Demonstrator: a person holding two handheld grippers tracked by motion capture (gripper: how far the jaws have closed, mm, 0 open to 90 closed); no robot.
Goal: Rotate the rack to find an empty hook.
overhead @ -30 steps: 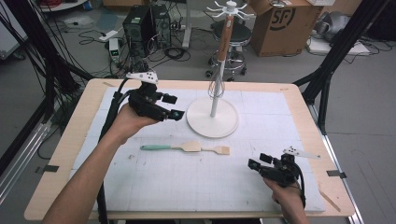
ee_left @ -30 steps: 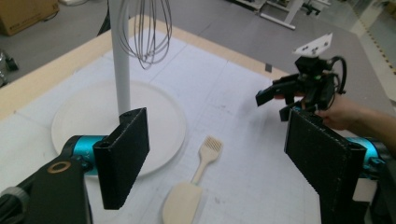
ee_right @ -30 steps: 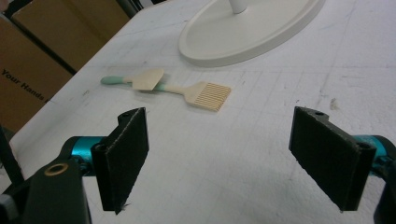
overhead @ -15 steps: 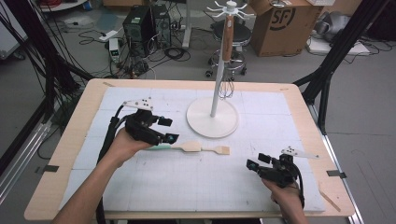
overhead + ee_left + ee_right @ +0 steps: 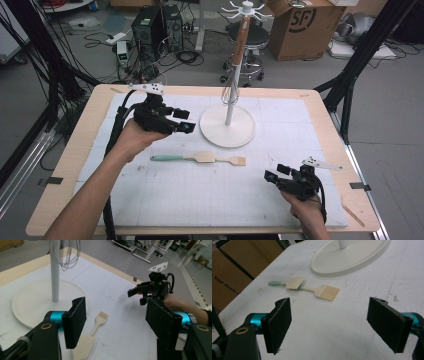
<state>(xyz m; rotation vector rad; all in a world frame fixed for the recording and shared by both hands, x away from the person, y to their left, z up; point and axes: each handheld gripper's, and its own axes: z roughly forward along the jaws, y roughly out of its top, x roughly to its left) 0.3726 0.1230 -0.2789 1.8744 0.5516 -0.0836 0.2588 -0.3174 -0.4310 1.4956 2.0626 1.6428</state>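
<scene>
My left gripper (image 5: 182, 126) has its fingers (image 5: 75, 325) spread wide apart, holding nothing; it hangs above the white mat, just left of the round base of the stand (image 5: 227, 126). Between those fingers, in the left gripper view, I see the cream spatula (image 5: 85, 345) and the basting brush (image 5: 99, 319) lying on the table below, the brush's bristles pointing away from me.

My right gripper (image 5: 272, 176) is low near the table's (image 5: 90, 125) front right corner, its fingers (image 5: 277, 325) also well apart and empty. From the right gripper view, the spatula (image 5: 287, 283), with its teal handle, and the brush (image 5: 324, 292) lie end to end and appear to overlap, near the stand's white base (image 5: 352, 257).

A wire whisk (image 5: 227, 93) hangs beside the stand's pole. Both tools sit mid-table, between my two grippers.
</scene>
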